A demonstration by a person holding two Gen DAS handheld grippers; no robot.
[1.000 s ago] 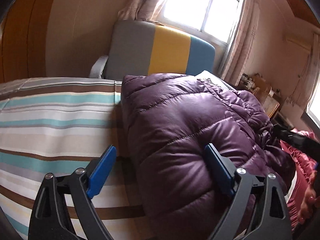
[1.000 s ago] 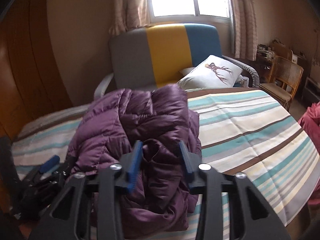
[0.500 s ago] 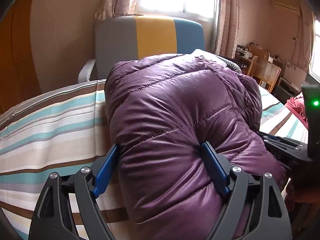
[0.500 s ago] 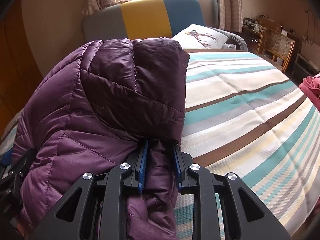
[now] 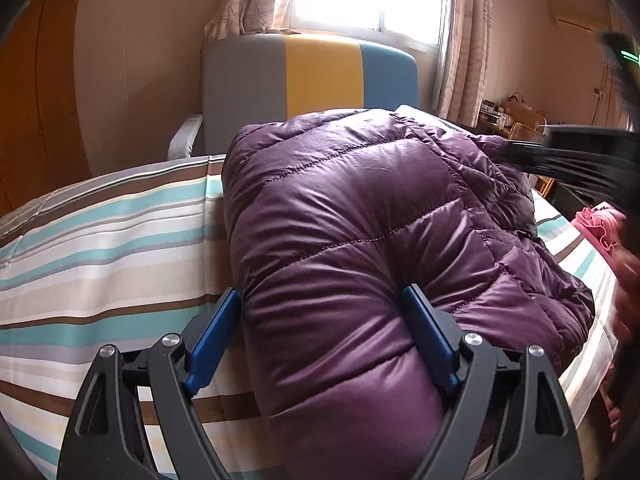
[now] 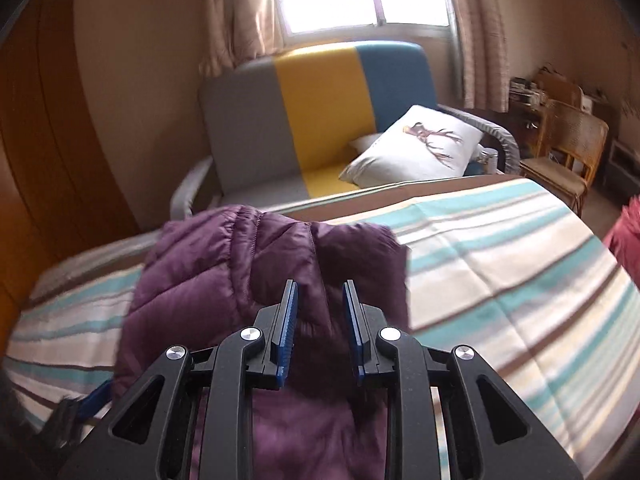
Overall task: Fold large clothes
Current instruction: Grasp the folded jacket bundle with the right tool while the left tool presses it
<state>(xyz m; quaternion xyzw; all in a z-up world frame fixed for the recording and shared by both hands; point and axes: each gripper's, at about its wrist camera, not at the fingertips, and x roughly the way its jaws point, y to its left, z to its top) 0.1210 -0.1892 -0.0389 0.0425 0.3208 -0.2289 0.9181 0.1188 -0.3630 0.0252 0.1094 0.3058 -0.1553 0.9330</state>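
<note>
We hold the purple down jacket (image 5: 352, 248) as a folded bundle on the striped bedsheet (image 5: 100, 240), which spreads to both sides of the tongs.

**Left tongs** (image 5: 322, 344): spread wide, with a thick roll of the jacket bulging between the blue pads (image 5: 214, 344). Both pads press into the fabric, so we judge this a grasp on the jacket, though a loose one given the bulk.

**Right tongs** (image 6: 320, 330): the pads (image 6: 288, 328) stand part-way apart, with a ridge of jacket (image 6: 256, 272) in the gap and directly ahead. The view is motion-blurred and we cannot tell whether the pads bear on the fabric or have let go.

**Hazards from this state**

1. Slippage. The shell looks glossy and slick, and the filling compresses. If we pull sideways on the left tongs, the roll may slide out from between the pads.
2. Spring-back. Down filling tends to recover its loft. If either tongs lets go before the fold is pressed flat, the upper layer ahead of the tongs may lift and unroll.
3. Uneven fold. The loose edge ahead of the right tongs hangs ragged; dragging it may skew the bundle.
4. Sheet snag. The left pad sits just beside the sheet; closing lower could pinch the sheet with the jacket.
</note>
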